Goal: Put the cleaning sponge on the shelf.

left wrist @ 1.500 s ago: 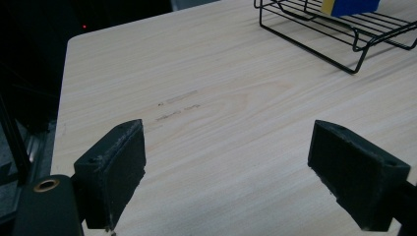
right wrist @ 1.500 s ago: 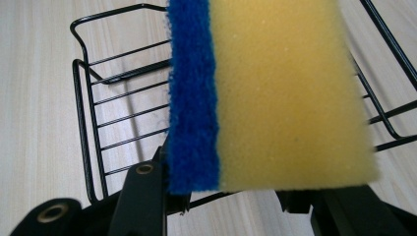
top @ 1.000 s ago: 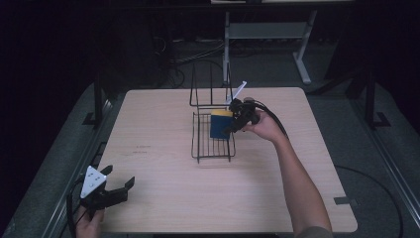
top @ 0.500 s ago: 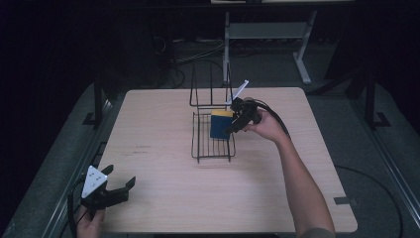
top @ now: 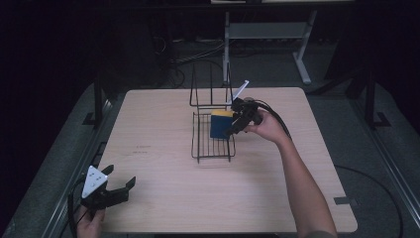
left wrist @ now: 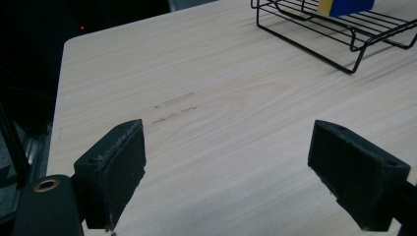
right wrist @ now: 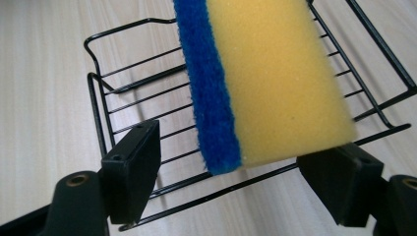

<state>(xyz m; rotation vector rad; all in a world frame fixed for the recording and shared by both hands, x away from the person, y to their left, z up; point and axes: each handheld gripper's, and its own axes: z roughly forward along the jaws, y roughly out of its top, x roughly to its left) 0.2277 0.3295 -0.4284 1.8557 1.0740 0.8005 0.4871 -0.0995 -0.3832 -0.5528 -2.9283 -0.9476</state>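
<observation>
Right gripper (top: pixel 236 124) fingers have just been opening, now spread either side of the sponge (right wrist: pixel 268 83), which stands on edge in the wire rack (top: pixel 213 144) mid-counter. Left gripper (top: pixel 111 191) wide open, empty, at the near left corner.

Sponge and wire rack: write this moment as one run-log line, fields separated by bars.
right gripper: jaws just opening, sponge between them, left pad clear | sponge: over wire rack | left gripper: open, idle at table corner

High view overhead facing forward-down, both gripper views close and low, sharing the wire rack (top: pixel 213 141).
</observation>
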